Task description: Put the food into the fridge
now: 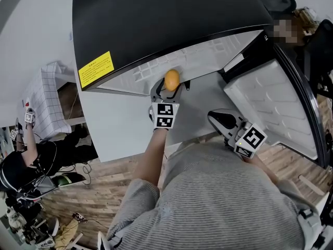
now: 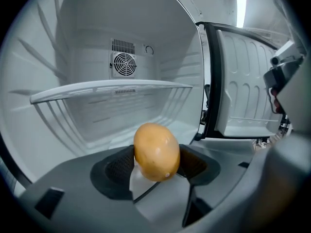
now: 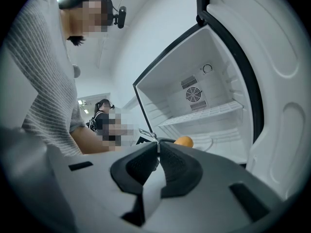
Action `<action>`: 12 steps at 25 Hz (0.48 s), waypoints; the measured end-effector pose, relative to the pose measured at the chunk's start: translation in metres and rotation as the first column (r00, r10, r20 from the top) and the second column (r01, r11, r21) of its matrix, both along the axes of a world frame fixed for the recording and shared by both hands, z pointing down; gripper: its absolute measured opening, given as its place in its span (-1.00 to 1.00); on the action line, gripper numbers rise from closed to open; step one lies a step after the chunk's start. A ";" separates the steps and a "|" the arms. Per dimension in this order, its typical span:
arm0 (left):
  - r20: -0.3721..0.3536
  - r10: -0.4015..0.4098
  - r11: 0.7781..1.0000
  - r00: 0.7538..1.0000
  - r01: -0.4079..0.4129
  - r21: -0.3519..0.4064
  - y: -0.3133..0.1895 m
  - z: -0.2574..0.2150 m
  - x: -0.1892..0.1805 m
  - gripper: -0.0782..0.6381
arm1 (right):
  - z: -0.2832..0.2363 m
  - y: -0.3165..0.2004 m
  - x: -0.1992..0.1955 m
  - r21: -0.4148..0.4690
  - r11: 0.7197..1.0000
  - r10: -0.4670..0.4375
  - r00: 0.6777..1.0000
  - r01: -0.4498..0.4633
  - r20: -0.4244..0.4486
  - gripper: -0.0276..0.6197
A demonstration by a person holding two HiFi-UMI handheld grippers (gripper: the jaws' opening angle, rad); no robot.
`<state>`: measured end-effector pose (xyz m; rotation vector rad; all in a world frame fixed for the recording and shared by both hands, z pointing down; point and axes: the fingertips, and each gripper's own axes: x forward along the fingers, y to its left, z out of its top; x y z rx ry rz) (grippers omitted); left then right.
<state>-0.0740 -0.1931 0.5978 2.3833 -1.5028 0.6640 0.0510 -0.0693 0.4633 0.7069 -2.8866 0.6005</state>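
Yellow-orange oval food piece with a smooth skin (image 2: 156, 152) sits clamped between the two dark ribbed pads of the left gripper (image 1: 166, 94), one pad pressing each side of it. In the left gripper view it fills the lower centre of the frame. Behind it is the white inside of the black-cased fridge (image 1: 156, 20), where a white wire shelf (image 2: 107, 89) crosses the middle of the frame. A round fan grille (image 2: 125, 63) is set into the back wall in the upper centre. In the head view the food is at the centre of the frame, right at the mouth of the open compartment and below the edge of the black casing. It is held in the air and rests on no shelf.

The fridge's white-lined door (image 1: 276, 108) stands swung open at the right of the head view. A yellow warning sticker (image 1: 96, 69) is on the casing at centre left.

The right gripper (image 3: 158, 147) has its dark pads pressed together with nothing between them. In the head view it is right of centre, near the person's grey striped top (image 1: 218, 191) and well apart from the food. Wood-plank flooring (image 1: 104, 191) shows at the lower left, where another person in dark clothes (image 1: 31, 160) sits.
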 end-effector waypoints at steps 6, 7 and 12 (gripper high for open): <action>-0.007 -0.035 0.999 0.999 0.035 -0.017 -0.012 0.009 -0.003 0.05 | 0.001 0.002 0.001 -0.003 1.000 0.000 1.000 0.000 -0.010 -0.87; -0.012 -0.042 0.999 0.999 0.042 -0.020 -0.015 0.009 -0.003 0.05 | 0.001 0.003 0.001 -0.004 1.000 0.000 1.000 0.000 -0.011 -0.87; -0.035 -0.082 0.996 0.996 0.081 -0.033 -0.034 0.012 -0.008 0.05 | 0.003 0.004 0.001 -0.009 1.000 -0.002 1.000 0.001 -0.013 -0.87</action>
